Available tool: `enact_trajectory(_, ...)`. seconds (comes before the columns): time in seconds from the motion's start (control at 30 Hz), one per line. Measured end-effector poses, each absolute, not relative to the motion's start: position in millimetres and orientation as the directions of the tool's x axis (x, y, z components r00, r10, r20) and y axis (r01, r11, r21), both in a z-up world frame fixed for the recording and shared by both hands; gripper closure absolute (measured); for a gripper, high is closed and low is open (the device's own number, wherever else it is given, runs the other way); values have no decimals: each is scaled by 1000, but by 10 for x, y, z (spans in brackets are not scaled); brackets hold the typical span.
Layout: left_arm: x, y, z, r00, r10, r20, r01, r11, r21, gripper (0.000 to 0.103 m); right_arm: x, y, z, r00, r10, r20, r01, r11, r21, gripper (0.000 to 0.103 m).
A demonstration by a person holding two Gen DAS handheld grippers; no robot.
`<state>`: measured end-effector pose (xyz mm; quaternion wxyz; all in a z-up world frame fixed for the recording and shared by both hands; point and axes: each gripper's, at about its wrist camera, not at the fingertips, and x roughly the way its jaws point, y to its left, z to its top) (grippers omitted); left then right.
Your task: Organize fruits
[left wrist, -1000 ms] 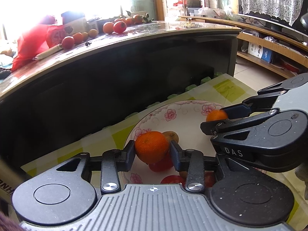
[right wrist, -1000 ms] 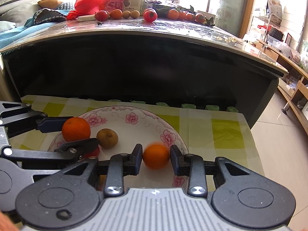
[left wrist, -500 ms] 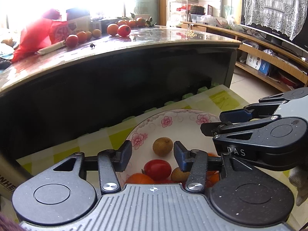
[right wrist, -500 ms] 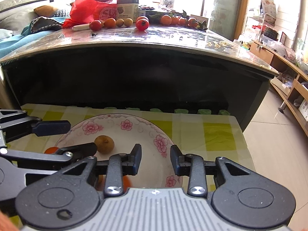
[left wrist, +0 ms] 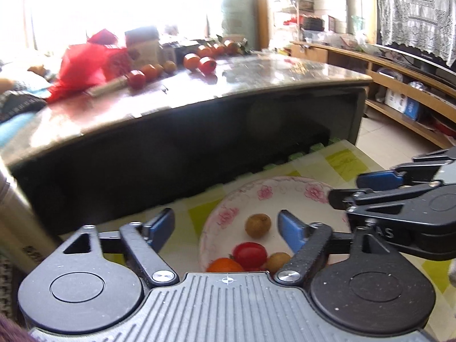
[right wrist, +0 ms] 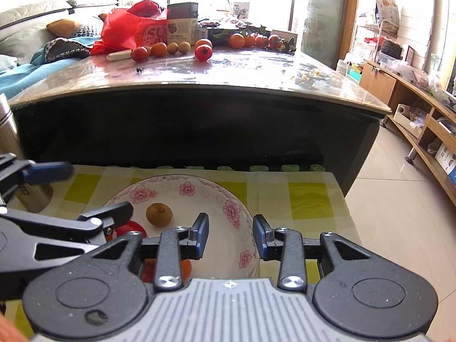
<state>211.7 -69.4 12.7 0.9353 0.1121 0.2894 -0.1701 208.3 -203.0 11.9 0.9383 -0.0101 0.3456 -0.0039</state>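
A white bowl with pink flowers [left wrist: 287, 191] [right wrist: 228, 199] sits on a yellow-green checked cloth [right wrist: 302, 196]. In it lie a brown longan [left wrist: 258, 225] [right wrist: 159, 213], a red tomato [left wrist: 250, 253], an orange [left wrist: 225, 265] and a second longan [left wrist: 278, 260]. My left gripper [left wrist: 226, 226] hangs open above the bowl's near left rim, nothing between its fingers. My right gripper [right wrist: 230, 235] is open over the bowl's right rim, holding nothing. More oranges and tomatoes [right wrist: 203, 51] lie on the dark table's far side.
A dark glossy table [right wrist: 228, 91] rises right behind the low cloth-covered surface. On it are a red bag [right wrist: 128, 31] and boxes [right wrist: 182, 25]. A steel flask [right wrist: 11, 154] stands left of the bowl. Wooden shelves [right wrist: 421, 119] line the right wall over tiled floor.
Both grippers let go of their oranges into the bowl, opened, and lifted back. The left gripper has opened wider and swung left since half a second ago.
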Motion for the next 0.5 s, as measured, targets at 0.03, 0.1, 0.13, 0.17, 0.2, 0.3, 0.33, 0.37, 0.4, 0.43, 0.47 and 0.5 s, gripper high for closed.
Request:
enact_trajectory(0.03, 2093, -683, 157, 783, -245, -571, 375, 919, 120, 13, 2057, -2030, 140, 762, -14, -648, 2, 1000, -21, 61)
enact_trajectory(0.1, 2047, -675, 210, 795, -228, -562, 356, 925, 129, 8, 2008, -2026, 191, 765, -19, -644, 6, 1000, -22, 60)
enact_trajectory(0.13, 2024, -668, 232, 802, -212, -558, 341, 930, 136, 3, 1976, -2025, 215, 766, -19, -642, 6, 1000, -23, 60)
enact_trajectory(0.17, 1986, -657, 254, 812, -197, -549, 325, 934, 146, 1, 1945, -2025, 237, 767, -19, -641, 7, 1000, -21, 60)
enact_trajectory(0.2, 1959, -645, 272, 820, -190, -539, 318, 936, 153, 0, 1910, -2025, 255, 767, -18, -641, 7, 1000, -20, 59)
enact_trajectory(0.3, 1855, -624, 326, 830, -181, -527, 308, 937, 165, 0, 1805, -2010, 293, 764, -23, -645, 4, 1000, -30, 58)
enact_trajectory(0.33, 1830, -625, 337, 832, -174, -527, 302, 938, 168, 0, 1768, -2000, 305, 763, -26, -646, 2, 999, -37, 58)
enact_trajectory(0.37, 1808, -629, 346, 833, -165, -528, 296, 939, 173, 0, 1734, -1998, 317, 762, -27, -646, 1, 999, -41, 57)
enact_trajectory(0.4, 1784, -629, 351, 833, -159, -530, 291, 940, 176, 0, 1695, -1994, 332, 763, -29, -646, 0, 999, -45, 57)
enact_trajectory(0.43, 1761, -628, 355, 832, -159, -532, 292, 940, 177, 0, 1659, -1992, 346, 763, -31, -645, 0, 999, -47, 57)
enact_trajectory(0.47, 1732, -631, 360, 830, -160, -534, 295, 939, 177, 0, 1623, -1992, 364, 764, -33, -645, 1, 999, -49, 57)
enact_trajectory(0.5, 1703, -633, 362, 830, -159, -535, 297, 938, 181, 0, 1593, -1995, 374, 764, -33, -644, 1, 999, -50, 57)
